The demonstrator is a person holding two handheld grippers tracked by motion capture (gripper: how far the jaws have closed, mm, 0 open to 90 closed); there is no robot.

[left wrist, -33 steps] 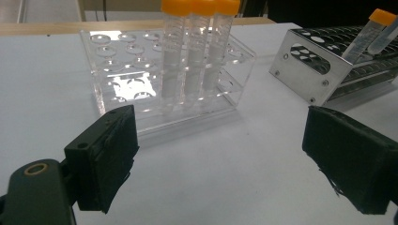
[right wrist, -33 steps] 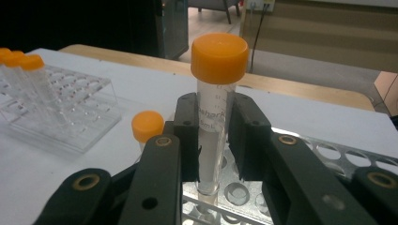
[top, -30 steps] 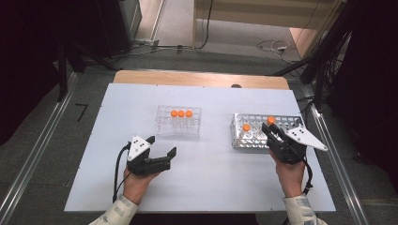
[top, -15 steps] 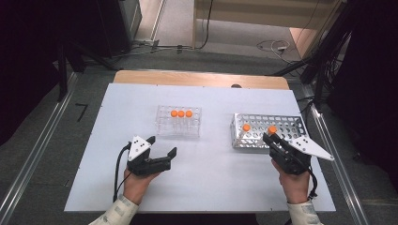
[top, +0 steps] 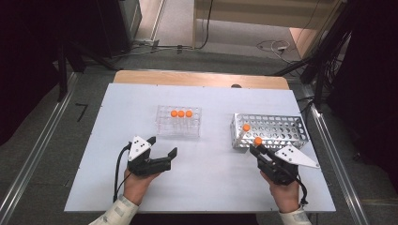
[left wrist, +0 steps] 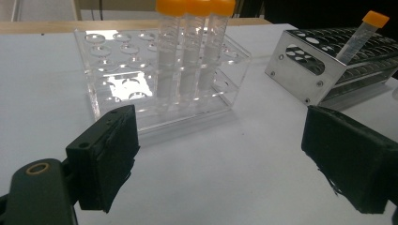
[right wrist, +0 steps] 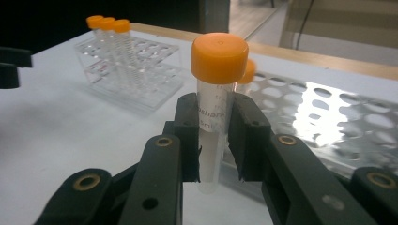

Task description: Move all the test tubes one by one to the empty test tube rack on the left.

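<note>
My right gripper (top: 258, 149) (right wrist: 213, 140) is shut on an orange-capped tube (right wrist: 215, 98) (top: 257, 140), held upright just in front of the metal rack (top: 281, 129) (right wrist: 338, 122). One more orange-capped tube (top: 246, 128) (left wrist: 361, 33) stands tilted in that rack's near left corner. A clear plastic rack (top: 179, 123) (left wrist: 122, 70) at the table's middle holds three orange-capped tubes (top: 181, 114) (left wrist: 195, 42) in a row. My left gripper (top: 162, 146) (left wrist: 220, 154) rests open on the table in front of the clear rack, with nothing between its jaws.
The white table (top: 211, 187) ends at a wooden strip (top: 197, 78) at the far side. Cables lie on the floor beyond (top: 272, 46). Metal rails (top: 328, 140) run along both sides of the table.
My right gripper has drawn back toward the person, lifting the orange-capped tube out of the metal rack. The left gripper has stayed where it was.
</note>
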